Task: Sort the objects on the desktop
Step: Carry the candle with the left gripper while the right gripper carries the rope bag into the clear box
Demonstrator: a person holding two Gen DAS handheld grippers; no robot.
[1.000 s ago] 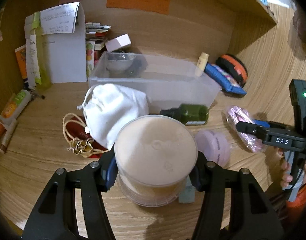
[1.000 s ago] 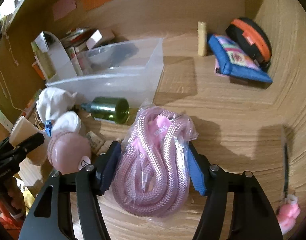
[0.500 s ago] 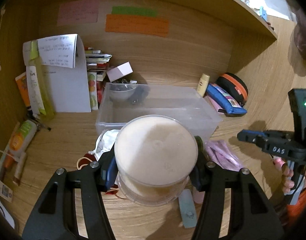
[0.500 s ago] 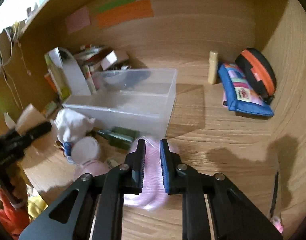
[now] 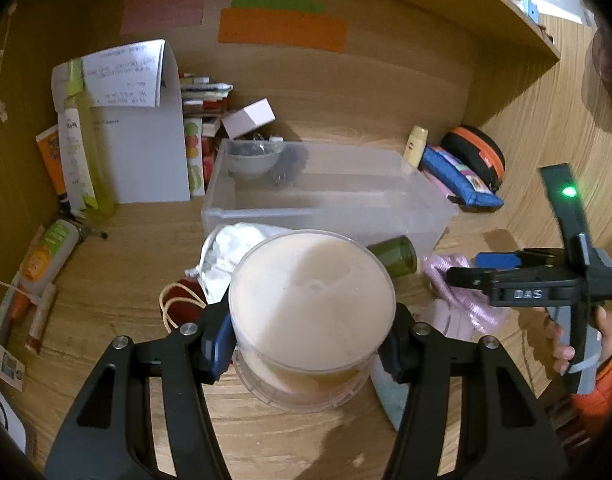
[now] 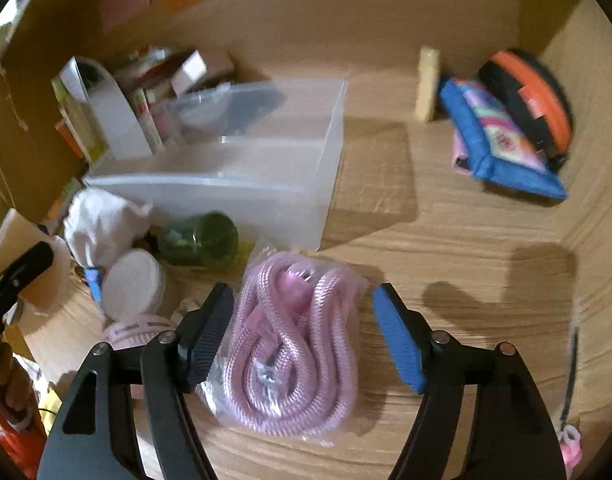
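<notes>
My left gripper [image 5: 310,340] is shut on a round clear tub with a beige lid [image 5: 312,304] and holds it above the desk, in front of the clear plastic bin [image 5: 426,216]. My right gripper [image 6: 306,332] is open, its fingers on either side of a bagged pink rope [image 6: 294,340] that lies on the desk. The rope [image 5: 458,288] and the right gripper [image 5: 482,270] also show at the right of the left wrist view. A dark green bottle [image 6: 202,240] lies against the bin's front wall [image 6: 226,200].
A white pouch [image 6: 102,224], a white round lid [image 6: 132,284] and a pink case [image 6: 138,326] lie left of the rope. A blue pouch [image 6: 502,144], an orange-black case [image 6: 534,100] and a cream tube [image 6: 426,80] sit at the back right. Papers and bottles [image 5: 106,132] stand at the back left.
My right gripper, shut above the desk half a second ago, has opened and come down around the pink rope. My left gripper still holds the tub lifted.
</notes>
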